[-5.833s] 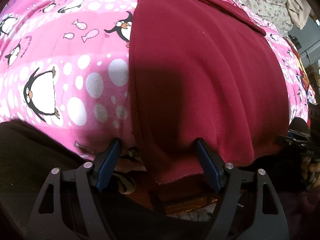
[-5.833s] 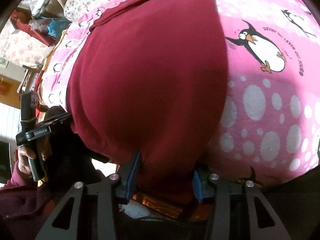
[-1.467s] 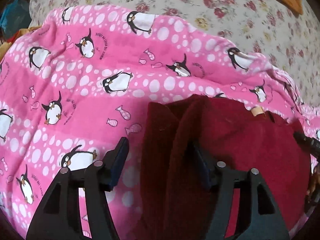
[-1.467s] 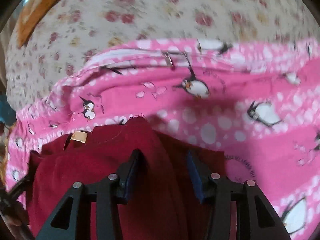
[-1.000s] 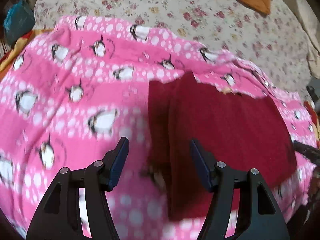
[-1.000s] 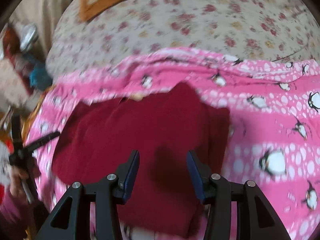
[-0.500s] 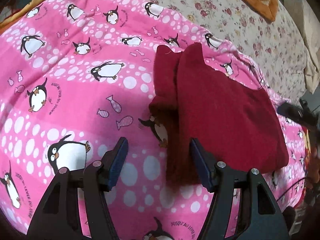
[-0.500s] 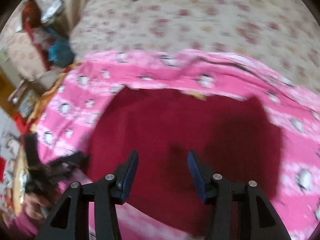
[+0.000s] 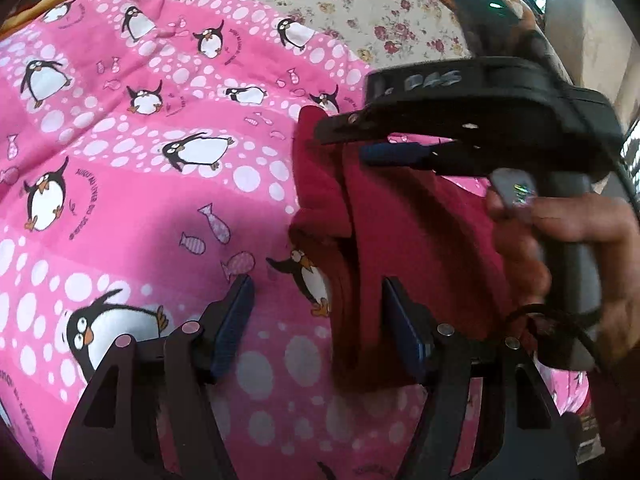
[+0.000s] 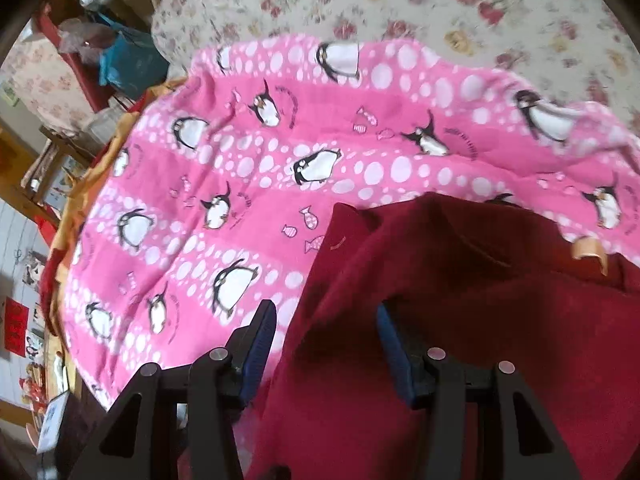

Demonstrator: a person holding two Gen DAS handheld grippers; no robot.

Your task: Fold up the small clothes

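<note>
1. From the left wrist camera, at nine o'clock we see the pink fleece blanket printed with penguins, fish and white dots (image 9: 152,208); it covers most of the surface.
2. At six o'clock sits our left gripper (image 9: 316,312). Its blue-padded jaws stand wide apart and grip nothing; the garment's left edge lies between them, and whether the pads touch the cloth we cannot tell.
3. The dark red knitted garment (image 9: 400,240) lies folded on the blanket from centre toward four o'clock, one narrower flap showing along its left side.
4. At two o'clock our right gripper (image 9: 384,140) hovers over the garment's far end, held by our right hand (image 9: 568,248) at three o'clock. Its jaws are parted with nothing clamped.
5. At twelve o'clock a cream floral bedsheet (image 9: 352,8) lies beyond the blanket.
6. From the right wrist camera, the blanket (image 10: 240,168) fills nine to twelve o'clock, the right gripper (image 10: 326,332) stands at six, and the garment (image 10: 480,320) spreads from centre to four o'clock, its left edge between the jaws.
</note>
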